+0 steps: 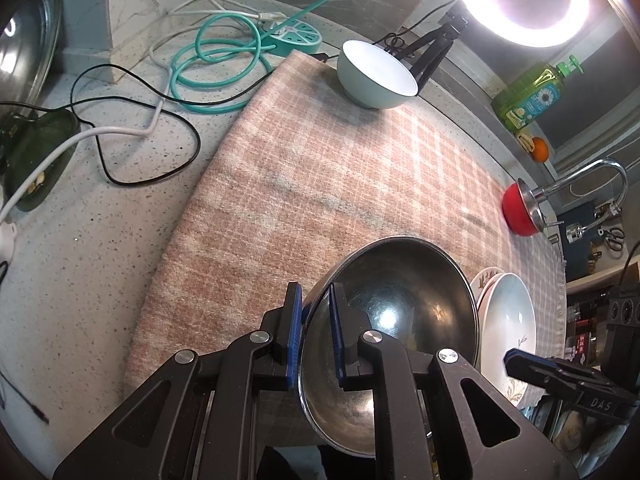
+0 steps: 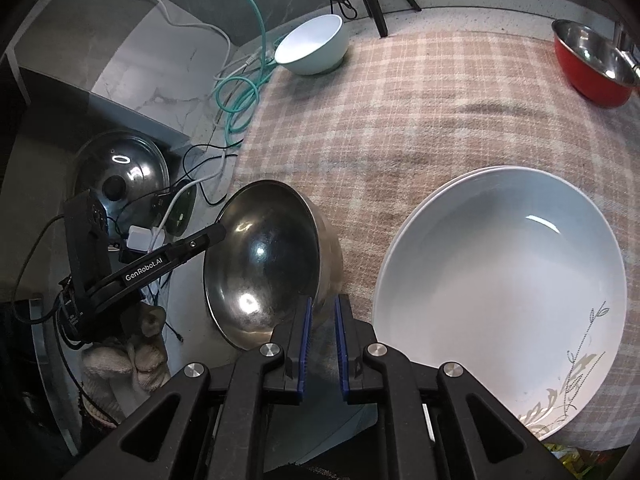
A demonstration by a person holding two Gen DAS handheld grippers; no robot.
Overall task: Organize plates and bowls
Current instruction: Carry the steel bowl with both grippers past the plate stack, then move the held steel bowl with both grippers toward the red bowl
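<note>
A steel bowl (image 1: 396, 320) is tipped up on its side at the near edge of the plaid cloth (image 1: 320, 180). My left gripper (image 1: 316, 320) is shut on its rim, one pad inside and one outside. In the right wrist view the left gripper (image 2: 218, 234) meets the steel bowl (image 2: 260, 260) at its left rim. Just right of the bowl lie stacked white plates (image 2: 500, 300) with a leaf pattern. My right gripper (image 2: 323, 300) hovers shut between bowl and plates, with nothing visibly pinched. From the left wrist view the right gripper (image 1: 509, 357) hangs over the white plates (image 1: 512, 312).
A pale blue bowl (image 1: 376, 76) stands at the cloth's far corner, and a red bowl (image 2: 592, 68) with a steel inside at the far right. Cables (image 1: 216, 60), a pot lid (image 2: 120, 176) and a faucet (image 1: 592, 176) surround the cloth. A gloved hand (image 2: 132, 356) holds the left gripper.
</note>
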